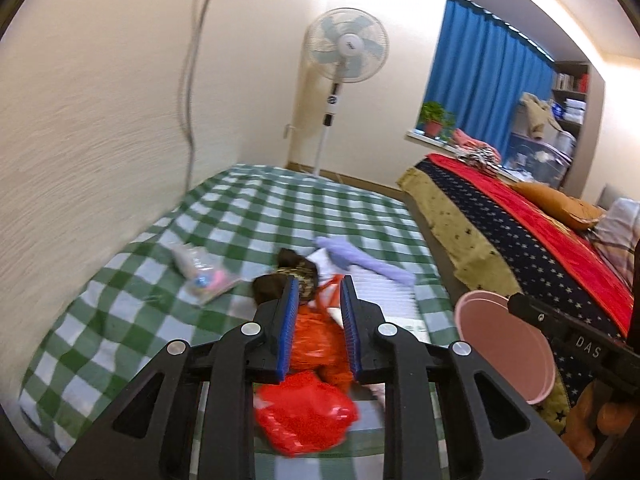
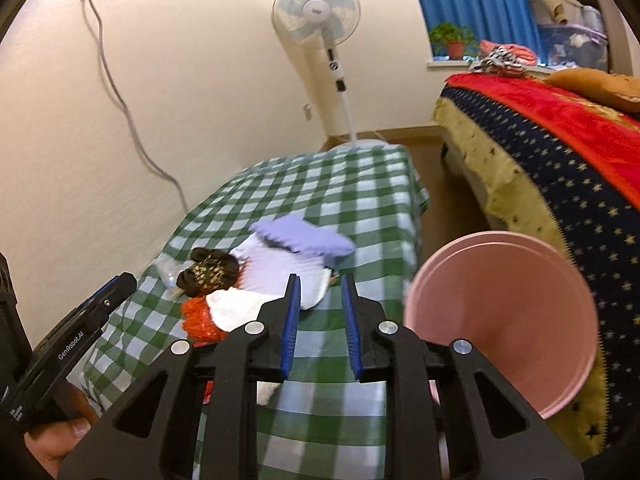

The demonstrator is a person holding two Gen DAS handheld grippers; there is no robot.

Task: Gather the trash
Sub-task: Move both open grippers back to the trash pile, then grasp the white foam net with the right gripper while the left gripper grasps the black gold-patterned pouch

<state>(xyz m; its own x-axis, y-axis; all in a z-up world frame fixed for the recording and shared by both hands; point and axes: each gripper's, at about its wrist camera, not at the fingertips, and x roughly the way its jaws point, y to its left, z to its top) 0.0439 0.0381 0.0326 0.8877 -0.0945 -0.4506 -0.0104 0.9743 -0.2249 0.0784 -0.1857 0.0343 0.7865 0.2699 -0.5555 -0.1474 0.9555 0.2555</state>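
An orange-red plastic bag (image 1: pixel 316 344) lies crumpled on the green checked cloth (image 1: pixel 132 304), between and below the fingers of my left gripper (image 1: pixel 318 292), which is open above it. The bag also shows in the right wrist view (image 2: pixel 196 318), partly under white paper (image 2: pixel 240 304). My right gripper (image 2: pixel 318 292) is open and empty over the cloth, left of the pink bin (image 2: pixel 504 320). The bin also shows in the left wrist view (image 1: pixel 500 344). A brown patterned wrapper (image 1: pixel 296 272), a clear plastic packet (image 1: pixel 200 272) and a lilac cloth (image 1: pixel 360 260) lie further on.
A bed with a red and starred navy cover (image 2: pixel 560 152) stands to the right across a narrow floor gap. A standing fan (image 2: pixel 320 20) is by the far wall. A power cord (image 2: pixel 120 100) hangs down the left wall. A potted plant (image 2: pixel 452 40) sits on the sill.
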